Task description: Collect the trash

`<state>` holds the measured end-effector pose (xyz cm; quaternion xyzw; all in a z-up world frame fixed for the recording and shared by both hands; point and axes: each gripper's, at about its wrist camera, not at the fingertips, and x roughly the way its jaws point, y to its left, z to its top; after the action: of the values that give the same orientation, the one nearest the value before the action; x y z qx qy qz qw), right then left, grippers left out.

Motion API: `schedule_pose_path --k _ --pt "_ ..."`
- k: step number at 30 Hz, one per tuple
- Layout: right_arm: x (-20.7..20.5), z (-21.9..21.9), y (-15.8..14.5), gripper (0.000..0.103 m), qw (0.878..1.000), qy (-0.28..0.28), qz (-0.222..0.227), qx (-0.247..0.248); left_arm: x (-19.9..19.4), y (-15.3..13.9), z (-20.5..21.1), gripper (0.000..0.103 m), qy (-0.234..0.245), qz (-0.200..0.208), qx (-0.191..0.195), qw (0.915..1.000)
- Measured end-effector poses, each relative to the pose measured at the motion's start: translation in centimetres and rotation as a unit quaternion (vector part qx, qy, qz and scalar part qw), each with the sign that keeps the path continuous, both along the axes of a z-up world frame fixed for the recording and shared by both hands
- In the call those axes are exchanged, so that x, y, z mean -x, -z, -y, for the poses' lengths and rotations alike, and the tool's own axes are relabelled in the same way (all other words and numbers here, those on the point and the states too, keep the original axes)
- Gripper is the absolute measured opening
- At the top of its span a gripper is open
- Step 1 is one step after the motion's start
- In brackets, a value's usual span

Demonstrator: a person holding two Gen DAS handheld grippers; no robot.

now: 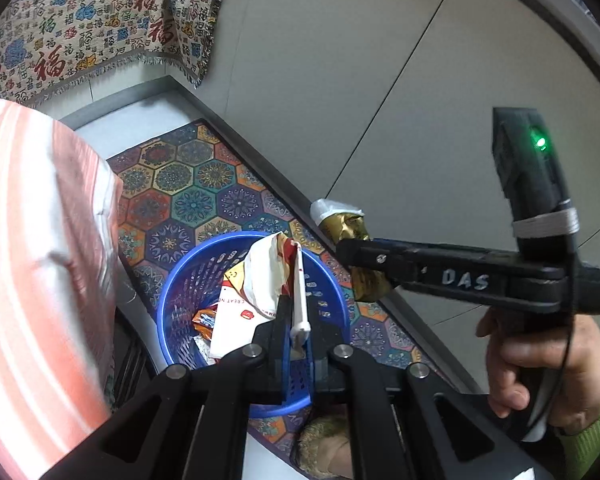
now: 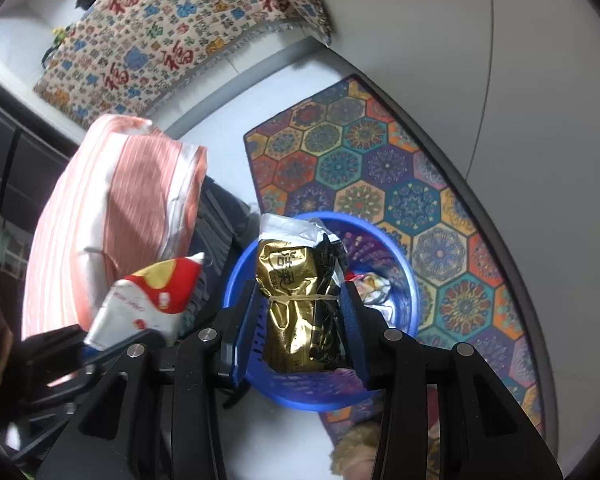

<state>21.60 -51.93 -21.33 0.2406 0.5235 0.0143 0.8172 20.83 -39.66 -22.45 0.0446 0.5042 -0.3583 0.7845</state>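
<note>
Your right gripper point(image 2: 300, 320) clamps the crumpled gold foil packet point(image 2: 296, 312); your left gripper point(image 1: 296, 332) pinches the white-and-red wrapper point(image 1: 268, 276), both above the round blue plastic basket point(image 2: 404, 280) for dropping.

Basket point(image 2: 404, 300) on the rug's point(image 2: 420, 200) edge, wrappers inside — cushion point(image 2: 112, 216) left, draped cloth point(image 2: 172, 40) behind.

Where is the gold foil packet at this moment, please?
The gold foil packet is clamped in the right gripper, centre of the right wrist view, hanging over the blue basket that stands on the patterned mat.
</note>
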Motion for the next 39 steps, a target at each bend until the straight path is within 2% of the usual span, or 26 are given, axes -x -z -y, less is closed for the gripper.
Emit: schedule_pose_path --k 4,8,9,13,17,19,22,26,30,33,36,39 --pt "0.1 0.7 0.6 0.048 1.000 0.026 0.004 -0.009 -0.8 1.7 0.7 0.012 0.000 0.001 -0.010 0.9999" --pt "0.4 1.4 0.7 0.070 0.998 0.053 0.006 -0.023 -1.6 2.3 0.5 0.028 -0.012 0.001 -0.015 0.9998" --pt "0.5 1.5 0.5 0.070 0.998 0.055 0.008 -0.025 -1.7 2.1 0.3 0.029 -0.017 0.004 -0.015 0.9997" --pt "1.2 1.7 -0.7 0.081 0.997 0.068 0.022 -0.016 -0.9 0.1 -0.8 0.047 -0.027 0.040 -0.007 0.9988" --pt "2.5 0.9 -2.6 0.103 0.996 0.073 0.042 0.004 1.1 -3.4 -1.6 0.069 -0.034 0.098 -0.005 0.9946" --pt "3.5 0.2 -3.8 0.103 0.996 0.069 0.052 0.023 2.6 -5.1 -2.3 0.074 -0.035 0.123 0.000 0.9918" --pt "5.2 -0.7 -5.2 0.103 0.994 0.066 0.054 0.064 4.6 -6.7 -3.4 0.085 -0.030 0.133 0.004 0.9906" --pt "8.2 -1.7 -7.2 0.103 0.985 0.073 0.064 0.146 7.5 -7.4 -4.6 0.086 -0.027 0.142 -0.033 0.9890" --pt "12.1 -2.7 -9.7 0.103 0.974 0.089 0.112 0.177 9.7 -7.6 -5.2 0.086 -0.037 0.161 -0.064 0.9842" --pt "14.6 -3.5 -11.0 0.103 0.972 0.084 0.135 0.175 10.9 -8.2 -6.0 0.086 -0.048 0.172 -0.064 0.9819" --pt "16.3 -3.7 -11.4 0.103 0.972 0.081 0.138 0.174 11.9 -9.2 -7.0 0.086 -0.071 0.182 -0.060 0.9790" --pt "17.5 -3.6 -11.7 0.103 0.975 0.072 0.141 0.157 13.0 -10.1 -7.4 0.086 -0.096 0.208 -0.088 0.9694"
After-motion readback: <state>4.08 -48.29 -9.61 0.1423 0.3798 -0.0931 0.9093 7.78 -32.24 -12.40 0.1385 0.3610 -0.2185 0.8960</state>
